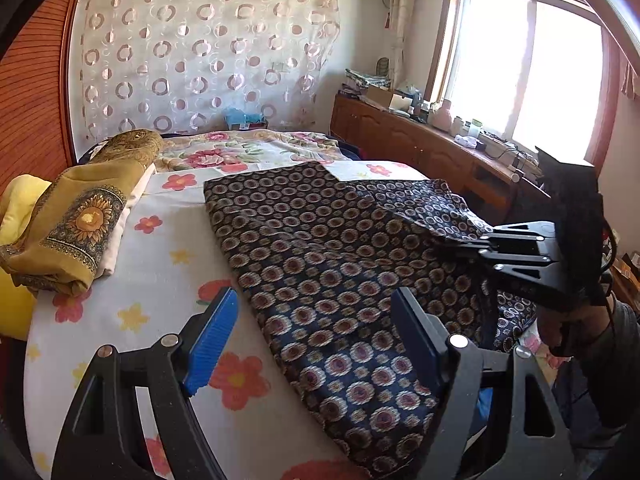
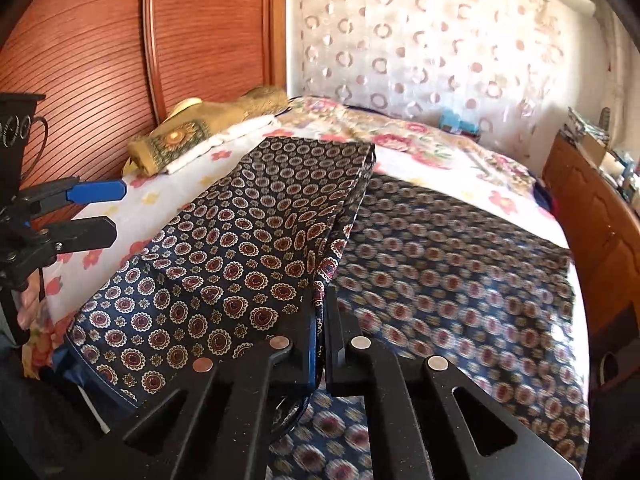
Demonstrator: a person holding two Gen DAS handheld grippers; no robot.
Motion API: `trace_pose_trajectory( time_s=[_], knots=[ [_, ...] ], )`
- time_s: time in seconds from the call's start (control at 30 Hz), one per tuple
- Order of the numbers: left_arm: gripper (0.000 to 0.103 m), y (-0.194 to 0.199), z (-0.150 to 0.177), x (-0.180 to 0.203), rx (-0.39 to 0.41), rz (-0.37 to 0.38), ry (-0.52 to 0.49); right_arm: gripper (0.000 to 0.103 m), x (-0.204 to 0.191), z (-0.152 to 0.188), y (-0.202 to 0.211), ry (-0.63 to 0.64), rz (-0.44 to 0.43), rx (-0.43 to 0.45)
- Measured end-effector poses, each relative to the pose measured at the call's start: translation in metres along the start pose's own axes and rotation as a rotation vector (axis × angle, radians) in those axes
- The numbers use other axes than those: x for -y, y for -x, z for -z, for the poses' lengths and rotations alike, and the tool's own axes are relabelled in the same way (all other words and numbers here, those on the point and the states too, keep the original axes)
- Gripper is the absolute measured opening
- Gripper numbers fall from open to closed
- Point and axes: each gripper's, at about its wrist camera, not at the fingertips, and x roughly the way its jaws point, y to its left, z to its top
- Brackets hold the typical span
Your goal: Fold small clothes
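Observation:
A dark navy cloth (image 1: 320, 264) with round medallion print lies on the flowered bed sheet (image 1: 160, 248), partly folded over itself. My left gripper (image 1: 316, 332) is open and empty, hovering over the cloth's near left edge; it also shows in the right wrist view (image 2: 114, 210). My right gripper (image 2: 320, 332) is shut on a raised edge of the navy cloth (image 2: 224, 248) and lifts it over the flat part (image 2: 460, 264). In the left wrist view the right gripper (image 1: 460, 248) pinches the cloth at the right.
A folded mustard cloth (image 1: 80, 220) on white cloths lies at the bed's left, next to a yellow pillow (image 1: 20, 200). A wooden wardrobe (image 2: 120, 40) stands on the left. A wooden cabinet (image 1: 420, 144) with clutter runs under the window on the right.

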Motion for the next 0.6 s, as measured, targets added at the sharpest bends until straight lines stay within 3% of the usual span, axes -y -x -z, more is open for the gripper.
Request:
trace_pose_trajectory(
  time_s=[0.37, 0.6],
  knots=[
    [0.079, -0.011, 0.000, 0.018, -0.024, 0.032, -0.032, 0.002, 0.041, 0.058, 0.048, -0.120, 0.123, 0.009],
    [0.079, -0.020, -0.003, 0.037, -0.039, 0.055, -0.072, 0.002, 0.055, 0.076, 0.085, -0.173, 0.208, 0.026]
  ],
)
